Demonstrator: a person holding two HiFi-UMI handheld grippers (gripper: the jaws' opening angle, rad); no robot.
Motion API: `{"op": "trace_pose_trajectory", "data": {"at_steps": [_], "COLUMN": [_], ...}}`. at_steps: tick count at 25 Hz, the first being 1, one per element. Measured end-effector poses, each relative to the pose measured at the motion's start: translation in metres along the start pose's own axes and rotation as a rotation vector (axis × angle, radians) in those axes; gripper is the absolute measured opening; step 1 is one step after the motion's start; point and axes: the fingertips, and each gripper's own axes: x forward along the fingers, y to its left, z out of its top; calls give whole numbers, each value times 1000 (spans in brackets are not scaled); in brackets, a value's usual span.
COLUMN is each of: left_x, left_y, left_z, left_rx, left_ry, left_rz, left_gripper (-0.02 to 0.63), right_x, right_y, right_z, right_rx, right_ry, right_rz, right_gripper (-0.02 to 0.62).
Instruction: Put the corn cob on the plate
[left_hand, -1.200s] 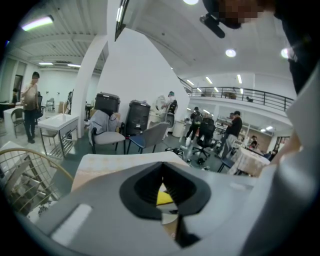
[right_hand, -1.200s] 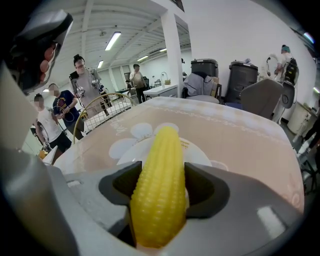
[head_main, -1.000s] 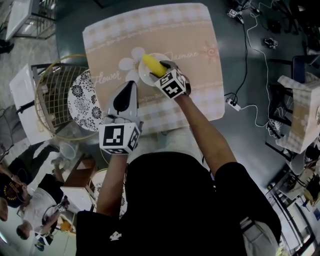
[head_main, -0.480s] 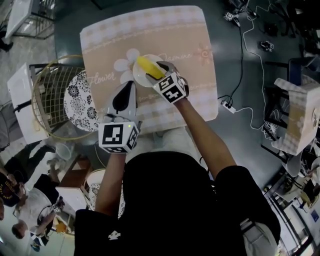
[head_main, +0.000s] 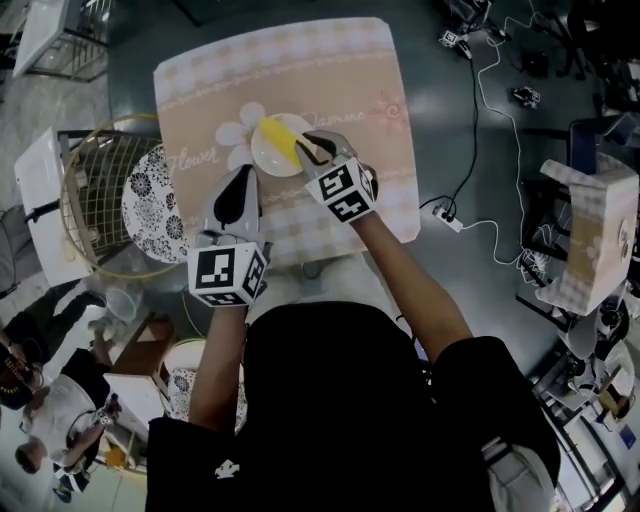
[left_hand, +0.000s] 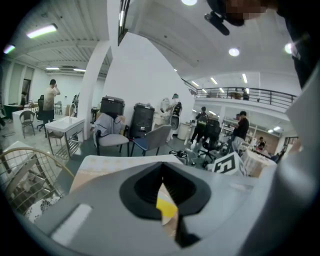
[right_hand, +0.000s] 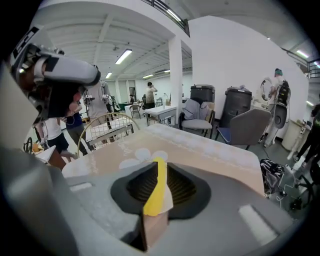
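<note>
Left gripper (head_main: 246, 173): closest to me, over the near left edge of the tablecloth (head_main: 345, 85), pointing away from me. Its jaws are together at the tips, with nothing in them.

Right gripper (head_main: 306, 143): a little farther out, to the right of my left one, held above the near right rim of the plate (head_main: 264, 160). Its jaws have just been closing. Only a narrow slit is left between them and nothing is held. Through the slit I see cloth, plate and a yellow strip.

Corn cob (head_main: 274, 136): lies slantwise on the plate, clear of both grippers, just beyond the right jaw tips.

The plate sits by the white flower print on the cloth.

Off the table's left side: a round wire basket (head_main: 95, 190).
</note>
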Motion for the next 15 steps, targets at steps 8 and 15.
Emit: {"op": "trace_pose_trajectory", "data": {"at_steps": [8,15], "left_x": [-7,-21], "left_y": [-13,-29], "left_z": [-2,-3], "left_rx": [-9,-13], "left_ry": [-11,-36], "left_rz": [72,157], "left_gripper": [8,8], "right_x": [-32,-53], "right_y": [-8,-6], "right_z": [13,22], "right_rx": [-18,-22], "right_ry": [-67,-124], "right_rz": [25,84], "right_gripper": [24,3]}}
